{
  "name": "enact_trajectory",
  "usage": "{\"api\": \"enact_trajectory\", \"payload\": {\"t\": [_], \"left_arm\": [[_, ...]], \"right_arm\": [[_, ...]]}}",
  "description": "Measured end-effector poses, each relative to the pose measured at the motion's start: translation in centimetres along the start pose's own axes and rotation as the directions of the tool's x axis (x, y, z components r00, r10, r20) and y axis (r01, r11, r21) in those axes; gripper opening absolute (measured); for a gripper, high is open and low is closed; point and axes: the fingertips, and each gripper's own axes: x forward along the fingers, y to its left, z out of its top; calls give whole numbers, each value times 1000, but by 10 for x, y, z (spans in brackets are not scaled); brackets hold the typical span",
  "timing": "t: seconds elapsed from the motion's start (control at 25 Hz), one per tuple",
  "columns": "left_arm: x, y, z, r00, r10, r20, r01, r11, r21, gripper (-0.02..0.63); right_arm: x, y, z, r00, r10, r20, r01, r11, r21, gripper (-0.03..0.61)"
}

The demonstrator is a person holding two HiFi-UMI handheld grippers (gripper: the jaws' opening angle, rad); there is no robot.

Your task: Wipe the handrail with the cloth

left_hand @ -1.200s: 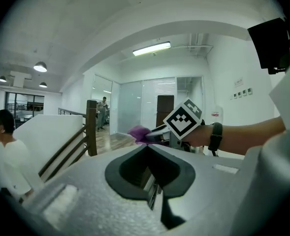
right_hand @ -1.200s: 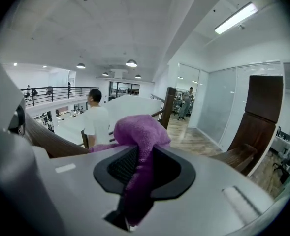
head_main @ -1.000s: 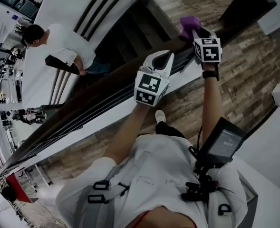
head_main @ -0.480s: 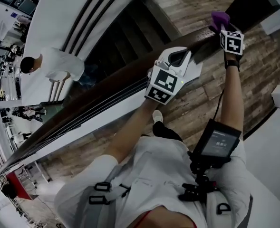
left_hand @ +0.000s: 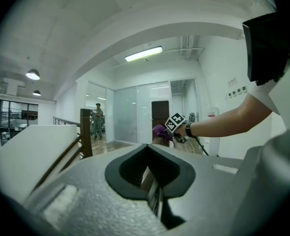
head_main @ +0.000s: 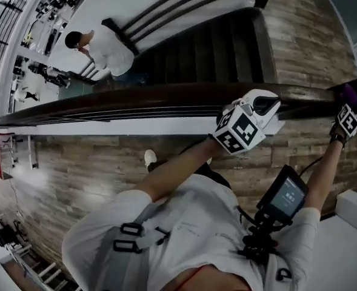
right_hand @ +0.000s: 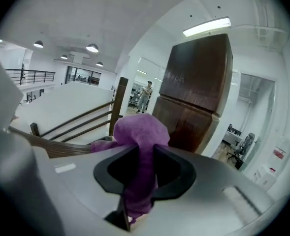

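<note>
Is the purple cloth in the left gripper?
No, the cloth is pinched between the jaws of the right gripper.

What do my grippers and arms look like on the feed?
The left gripper and right gripper have pale grey shells, each with a cube of black-and-white square markers. Short white sleeves; dark wristband and thin black cable at the right wrist.

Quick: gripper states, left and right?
Left gripper: jaws together, nothing between them.
Right gripper: shut on the purple cloth.
</note>
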Motion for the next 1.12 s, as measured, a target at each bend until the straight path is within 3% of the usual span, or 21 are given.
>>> {"api": "enact_trajectory", "payload": {"t": [0.08, 0.16, 0.24, 0.32, 0.4, 0.48, 0.64, 0.68, 0.76, 0.84, 0.92, 1.04, 1.12], "left_arm": [[-30, 22, -1, 997, 74, 16, -74, 997, -5, 0], [-70, 50, -5, 987, 156, 29, -156, 988, -9, 0], [-121, 80, -10, 970, 237, 43, -237, 971, -7, 0], [-183, 109, -16, 942, 329, 65, -329, 944, -16, 0], [-253, 139, -22, 890, 448, 86, -444, 894, -57, 0], [-325, 164, -36, 811, 578, 89, -570, 815, -103, 0], [-459, 194, -80, 615, 787, 47, -774, 615, -154, 0], [-490, 198, -91, 569, 821, 35, -808, 567, -164, 0], [-550, 201, -109, 479, 878, 11, -863, 473, -177, 0], [-605, 200, -125, 389, 921, -13, -906, 380, -185, 0], [-652, 198, -141, 311, 950, -44, -936, 298, -187, 0], [-713, 193, -165, 215, 972, -98, -962, 193, -195, 0], [-749, 190, -183, 154, 979, -132, -972, 126, -200, 0]], "right_arm": [[-18, 26, 5, 998, 58, -2, -58, 998, -40, 86], [-51, 79, 20, 987, 158, 24, -154, 980, -124, 91], [-84, 152, 40, 948, 302, 96, -282, 942, -180, 94], [-127, 247, 67, 861, 475, 183, -428, 870, -245, 95], [-187, 352, 92, 742, 624, 245, -539, 773, -335, 95], [-256, 457, 107, 588, 760, 275, -639, 646, -419, 95], [-393, 633, 110, 231, 939, 255, -790, 333, -514, 95], [-426, 666, 109, 156, 957, 244, -800, 267, -538, 95], [-487, 725, 100, 33, 978, 206, -794, 151, -589, 95], [-542, 775, 84, -66, 987, 144, -770, 41, -636, 95], [-591, 813, 65, -140, 986, 93, -747, -43, -664, 95], [-652, 857, 36, -226, 972, 65, -714, -120, -690, 95], [-681, 886, 8, -263, 964, 29, -673, -162, -722, 95]]}}
